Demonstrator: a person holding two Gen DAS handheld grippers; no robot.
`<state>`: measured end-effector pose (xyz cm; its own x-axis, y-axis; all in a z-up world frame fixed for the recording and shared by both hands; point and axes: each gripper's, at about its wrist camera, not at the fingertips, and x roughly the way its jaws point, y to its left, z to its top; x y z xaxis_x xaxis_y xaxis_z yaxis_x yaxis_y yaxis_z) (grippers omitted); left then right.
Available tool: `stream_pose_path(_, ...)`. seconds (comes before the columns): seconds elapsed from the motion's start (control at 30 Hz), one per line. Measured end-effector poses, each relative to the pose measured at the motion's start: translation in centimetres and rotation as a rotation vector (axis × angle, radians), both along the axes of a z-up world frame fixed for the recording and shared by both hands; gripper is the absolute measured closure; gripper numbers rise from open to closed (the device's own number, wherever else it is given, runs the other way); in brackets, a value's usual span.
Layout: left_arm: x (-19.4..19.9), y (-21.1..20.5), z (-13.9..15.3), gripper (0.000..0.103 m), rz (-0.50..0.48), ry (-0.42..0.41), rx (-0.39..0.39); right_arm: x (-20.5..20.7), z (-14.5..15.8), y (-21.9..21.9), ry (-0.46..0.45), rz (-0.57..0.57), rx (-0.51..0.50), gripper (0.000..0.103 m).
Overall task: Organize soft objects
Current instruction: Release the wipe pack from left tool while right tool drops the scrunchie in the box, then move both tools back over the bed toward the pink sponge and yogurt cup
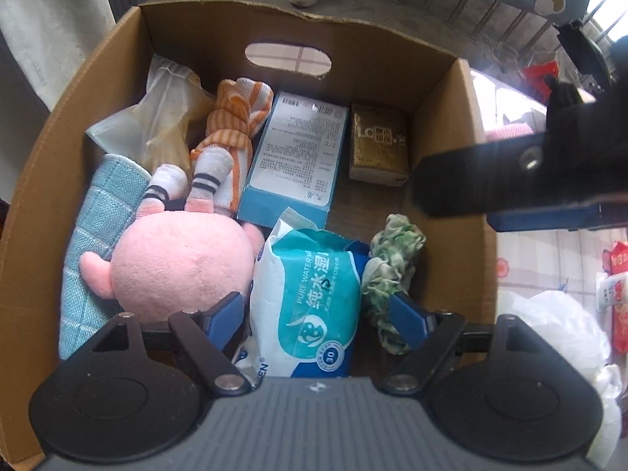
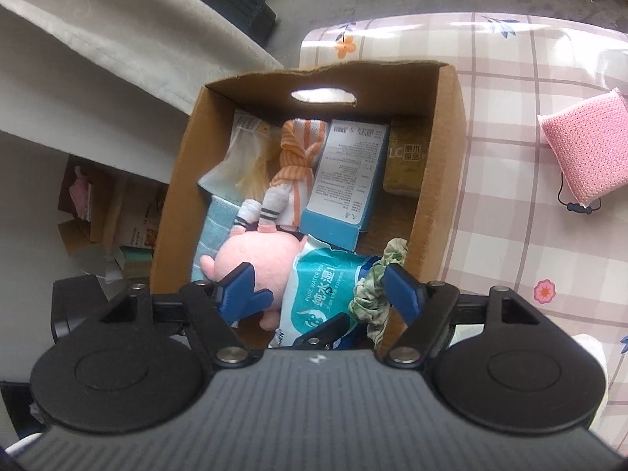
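Through my left wrist camera, I am holding my left gripper [image 1: 318, 310] down inside the cardboard box [image 1: 463, 125], jaws spread and gripping nothing; the wet wipes pack [image 1: 310, 298] is lying between them, the pink plush toy [image 1: 180, 263] just left, the green scrunchie [image 1: 388, 267] just right. Through my right wrist camera, I am hovering my right gripper [image 2: 318, 290] above the box's near edge, jaws released and empty, while a pink sponge [image 2: 585, 149] is lying on the checked tablecloth [image 2: 510, 78].
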<state>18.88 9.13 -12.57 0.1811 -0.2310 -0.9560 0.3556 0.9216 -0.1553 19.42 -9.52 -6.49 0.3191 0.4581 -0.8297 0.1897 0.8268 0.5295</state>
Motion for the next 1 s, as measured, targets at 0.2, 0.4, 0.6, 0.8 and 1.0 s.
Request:
stream_pose_path(0.2,-0.6,-0.1,3.1,0.014,0.032,-0.049,-0.039,-3.3,2.1,-6.5,-0.109,-0.183,0.097,0.026)
stream_pose_path(0.4,-0.6,-1.4,6.7,0.014,0.023,-0.142,-0.038,-6.6,1.3,-15.2,-0.074,-0.428,0.143,0.019)
stream_pose_path(0.6,0.0,-5.3,10.4,0.009,-0.046,-0.247,-0.078,-11.8,0.4,-19.4,-0.066,-0.542,0.152,0.019)
stream_pose_path(0.8,-0.5,-12.7,11.5,0.003,-0.235,-0.301,-0.046,-16.7,-1.7,-22.1,0.000,-0.557,0.166,0.019)
stream_pose_path(1.0,-2.0,-21.9,7.8,0.003,-0.515,-0.342,0.125,-18.9,-1.6,-26.5,0.023,-0.505,0.173,0.019)
